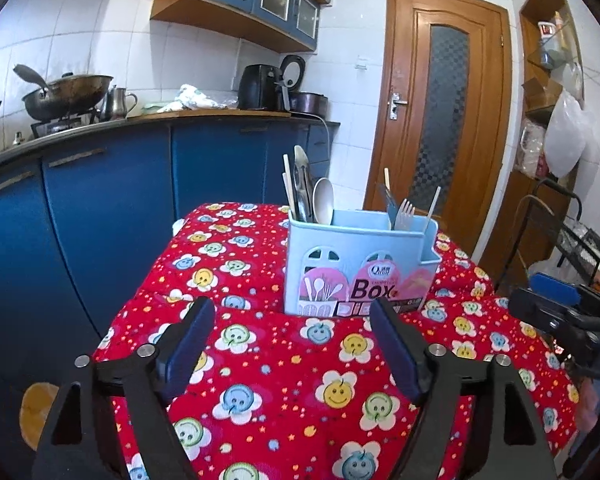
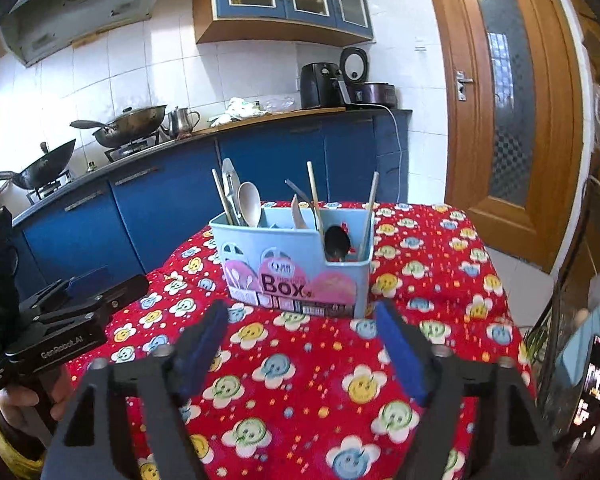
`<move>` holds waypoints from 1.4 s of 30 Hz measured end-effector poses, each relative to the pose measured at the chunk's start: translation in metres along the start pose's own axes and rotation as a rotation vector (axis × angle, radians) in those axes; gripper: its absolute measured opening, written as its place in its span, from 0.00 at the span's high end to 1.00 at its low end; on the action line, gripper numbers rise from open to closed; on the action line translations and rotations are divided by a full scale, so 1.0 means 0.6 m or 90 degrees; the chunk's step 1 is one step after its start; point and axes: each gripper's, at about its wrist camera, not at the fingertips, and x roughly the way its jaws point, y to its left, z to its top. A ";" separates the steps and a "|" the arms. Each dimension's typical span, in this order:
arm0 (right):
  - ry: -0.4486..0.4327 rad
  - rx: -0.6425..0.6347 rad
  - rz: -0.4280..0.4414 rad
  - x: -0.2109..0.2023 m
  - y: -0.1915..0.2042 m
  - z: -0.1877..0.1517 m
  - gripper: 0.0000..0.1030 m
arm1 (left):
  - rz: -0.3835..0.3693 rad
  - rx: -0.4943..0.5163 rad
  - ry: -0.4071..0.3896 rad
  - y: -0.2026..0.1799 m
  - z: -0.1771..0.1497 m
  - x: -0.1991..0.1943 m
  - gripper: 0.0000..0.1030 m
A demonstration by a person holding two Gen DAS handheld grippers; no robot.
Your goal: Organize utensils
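Nearest, the left gripper (image 1: 292, 344) and the right gripper (image 2: 302, 346) both hover over the red smiley-flower tablecloth (image 1: 284, 392) – jaws spread wide, nothing between the blue pads. Just beyond them stands the light-blue utensil box (image 1: 360, 264), upright on the cloth, with spoons, forks and chopsticks (image 2: 314, 196) sorted into its compartments. Behind it – blue kitchen cabinets (image 1: 112, 208), a wok (image 2: 134, 124) on the stove, a wooden door (image 1: 444, 116).

"Box" on blue utensil holder (image 1: 360, 264); "GenRobot.AI" on left gripper (image 2: 72, 300).
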 end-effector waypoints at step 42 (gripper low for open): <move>-0.093 0.060 -0.113 -0.007 -0.024 -0.134 0.00 | 0.054 0.009 0.010 -0.012 -0.096 0.023 0.11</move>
